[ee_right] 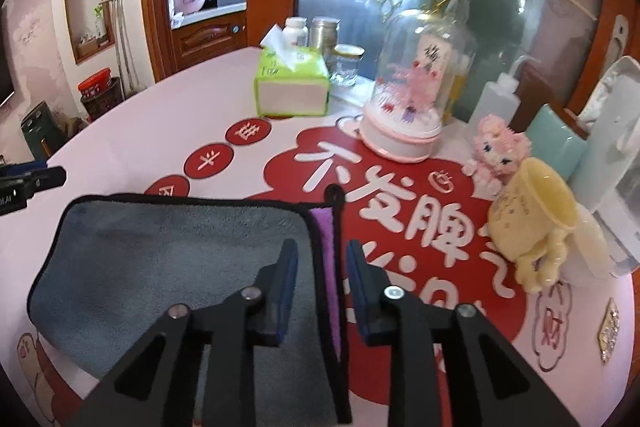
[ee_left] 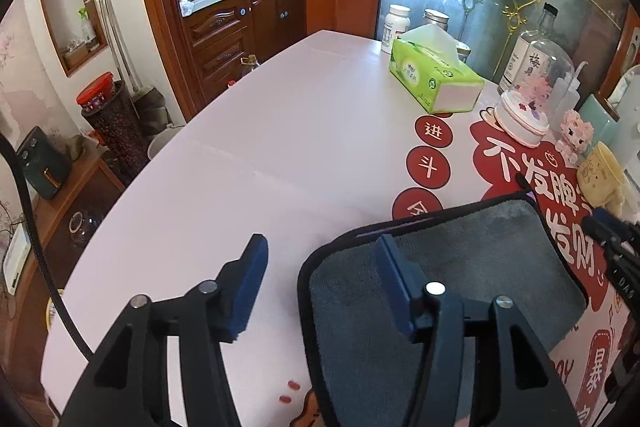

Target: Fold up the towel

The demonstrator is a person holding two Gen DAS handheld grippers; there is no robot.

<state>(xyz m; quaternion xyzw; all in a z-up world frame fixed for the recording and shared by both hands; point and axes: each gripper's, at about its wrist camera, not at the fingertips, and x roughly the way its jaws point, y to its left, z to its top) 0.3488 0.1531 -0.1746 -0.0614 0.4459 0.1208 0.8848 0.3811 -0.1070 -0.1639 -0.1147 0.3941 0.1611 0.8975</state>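
Left tool (ee_left: 322, 243): spread wide, nothing between the fingers; hovering over the towel's left edge, left finger above bare counter, right finger above the grey pile; whether touching the cloth, cannot tell.
Right tool (ee_right: 320, 249): parted to a middling gap, holding nothing; straddling the towel's right edge, left finger over grey cloth, right finger over the red print just beside the edge.
Left tool seen from the right wrist: black tip (ee_right: 28, 183) poking in at the far left, beside the towel's far-left corner.
Right tool seen from the left wrist: dark tip (ee_left: 612, 227) at the right margin, beside the towel's right side.
Towel (ee_right: 180, 251): one, grey with black trim, lying flat on the near part of the counter, folded over so a purple strip (ee_right: 326, 247) shows along its right edge; black hanging loop (ee_right: 334, 193) at the far-right corner.
Counter (ee_left: 260, 131): pink cover with red printed characters on its right half.
Tissue box (ee_right: 292, 87): one, green, far side.
Glass dome (ee_right: 416, 83): one, pink flowers inside, right of the tissue box.
Pink figurine (ee_right: 500, 155): one, near the dome.
Yellow cup (ee_right: 532, 203): one, at the right, just beside the figurine.
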